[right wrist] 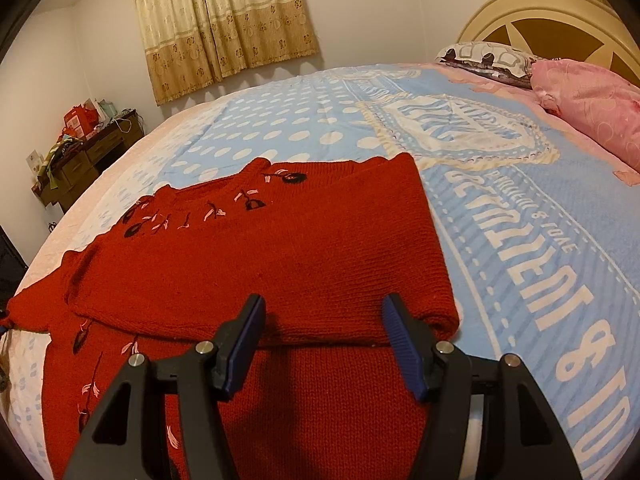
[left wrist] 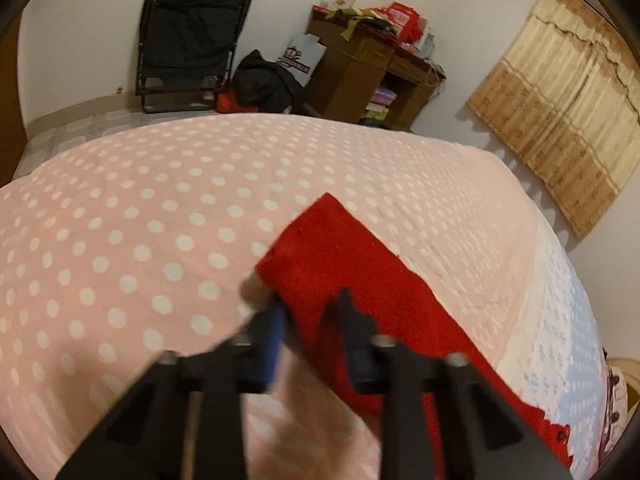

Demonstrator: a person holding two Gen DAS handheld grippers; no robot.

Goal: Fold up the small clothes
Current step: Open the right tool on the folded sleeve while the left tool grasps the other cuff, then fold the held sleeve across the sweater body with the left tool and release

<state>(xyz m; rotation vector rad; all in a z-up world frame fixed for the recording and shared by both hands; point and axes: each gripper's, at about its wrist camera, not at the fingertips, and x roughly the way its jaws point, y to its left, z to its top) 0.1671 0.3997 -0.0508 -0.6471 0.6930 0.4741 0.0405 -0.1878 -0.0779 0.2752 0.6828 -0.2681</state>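
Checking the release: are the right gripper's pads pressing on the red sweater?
No: the right gripper stands open above the red sweater, pads clear of it.

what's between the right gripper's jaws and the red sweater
Nothing: in the right wrist view the right gripper hangs open directly over the red sweater, no other object between.

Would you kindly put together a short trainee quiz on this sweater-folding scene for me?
1. True or false: the red sweater lies on a bare wooden floor.
2. The right hand-held gripper has its jaws: A open, B shut on a sock, C out of view.
3. Fill in: the pink pillow lies at the ____ end of the bed.
Key: 1 false, it lies on the bed; 2 A; 3 headboard.
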